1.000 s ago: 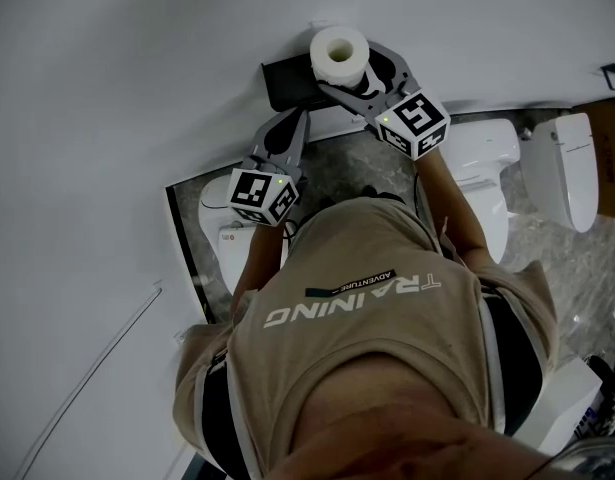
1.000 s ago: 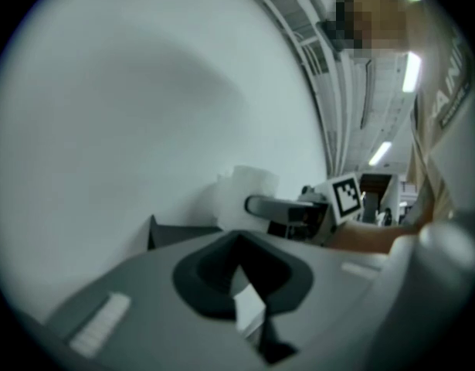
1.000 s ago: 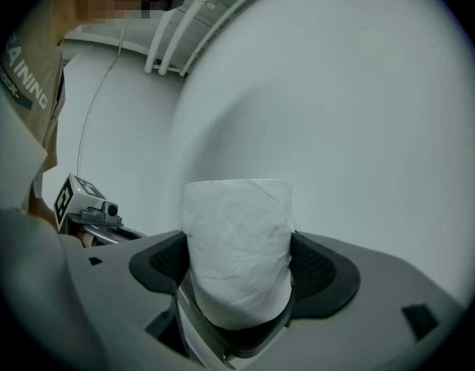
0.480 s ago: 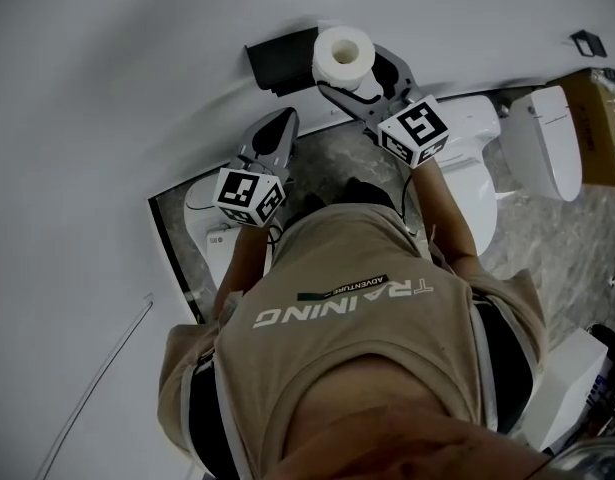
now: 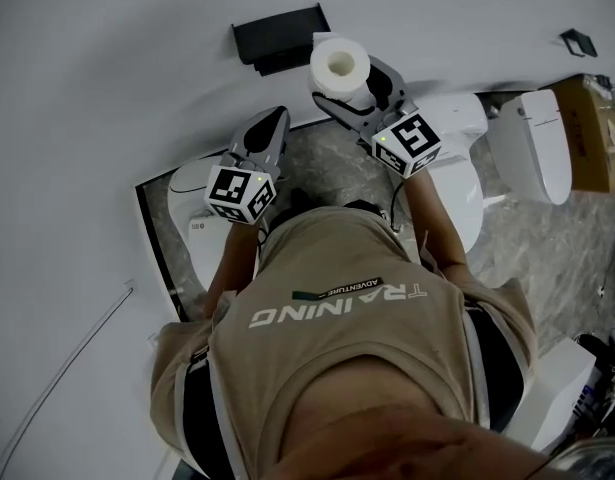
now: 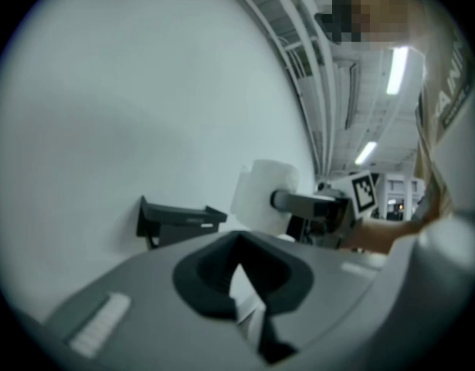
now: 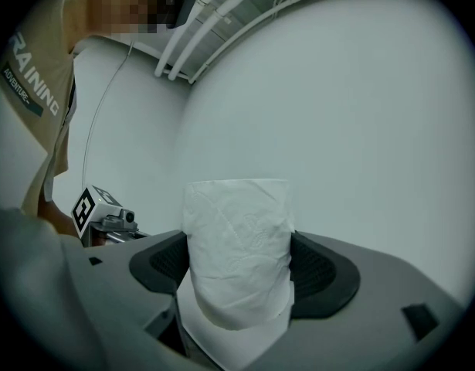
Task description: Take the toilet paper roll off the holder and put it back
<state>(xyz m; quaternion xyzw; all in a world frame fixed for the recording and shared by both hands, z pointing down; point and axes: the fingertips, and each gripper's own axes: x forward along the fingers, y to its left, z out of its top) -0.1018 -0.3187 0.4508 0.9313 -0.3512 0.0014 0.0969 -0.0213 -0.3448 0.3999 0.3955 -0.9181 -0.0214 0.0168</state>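
1. Pulled clear since a second ago, head view: the toilet paper roll (image 5: 340, 66) sits just right of the black wall holder (image 5: 280, 36), clamped in the right tongs (image 5: 355, 88).
2. Left gripper view: left tongs (image 6: 243, 273) pressed together, empty.
3. Right gripper view: both pads pinch the roll's flanks. It looks light, soft and crushable, so a gentle mid-body squeeze should do.

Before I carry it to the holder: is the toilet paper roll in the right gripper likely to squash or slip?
Probably soft: the toilet paper roll is embossed paper clamped in the right gripper, so a harder squeeze may dent it. Likely light, given the hollow core in the head view. The textured wrap should resist slipping.
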